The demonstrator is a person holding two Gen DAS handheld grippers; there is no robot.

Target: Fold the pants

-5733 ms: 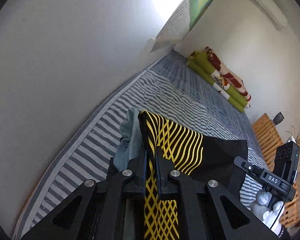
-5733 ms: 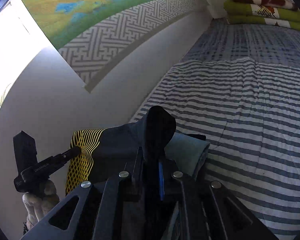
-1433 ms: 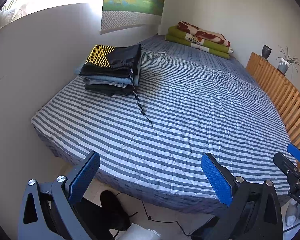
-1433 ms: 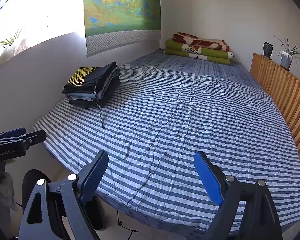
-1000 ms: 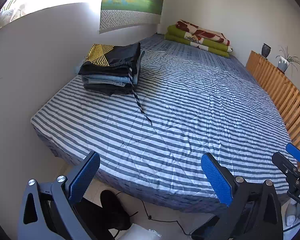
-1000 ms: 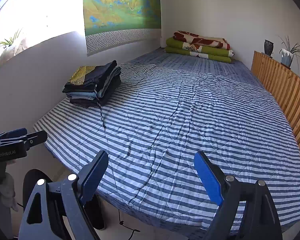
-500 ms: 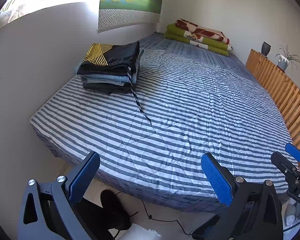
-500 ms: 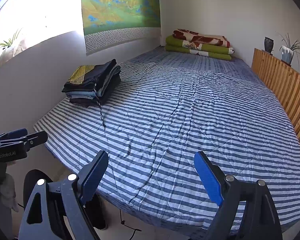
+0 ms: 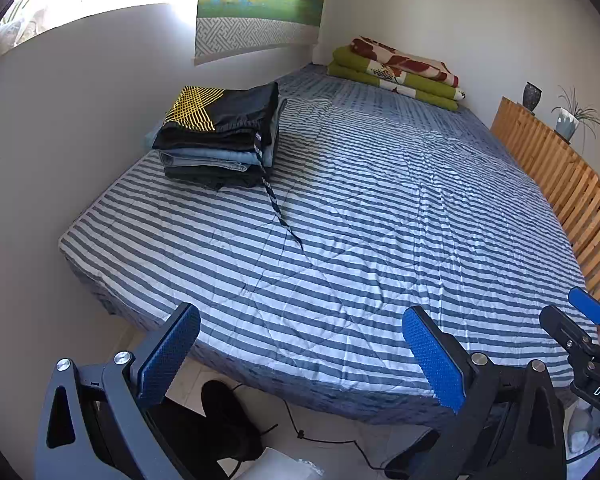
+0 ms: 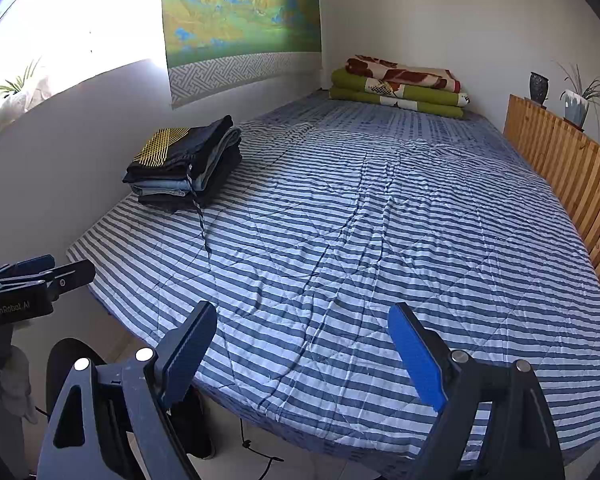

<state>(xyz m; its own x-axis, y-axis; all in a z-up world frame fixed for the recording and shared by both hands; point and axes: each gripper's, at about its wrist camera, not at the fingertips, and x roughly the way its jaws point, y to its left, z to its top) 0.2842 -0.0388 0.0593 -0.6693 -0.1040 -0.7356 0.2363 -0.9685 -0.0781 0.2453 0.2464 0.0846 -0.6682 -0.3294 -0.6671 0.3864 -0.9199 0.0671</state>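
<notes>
The folded black pants with a yellow mesh-pattern panel [image 9: 220, 114] lie on top of a stack of folded denim and dark garments [image 9: 210, 160], at the far left corner of the blue-and-white striped bedcover [image 9: 380, 220], close to the wall. The left gripper [image 9: 300, 344] and the right gripper [image 10: 300, 340] hang at the near bed edge, well apart from the stack; both have their jaws spread wide with nothing between them. Risk: 1 black drawstring [image 9: 278, 208] trails off the stack onto the cover; a snag on it could drag the top layer askew. The stack could also lean if bumped. The pants' long axis appears to run along the wall, with the yellow panel toward the wall side.
</notes>
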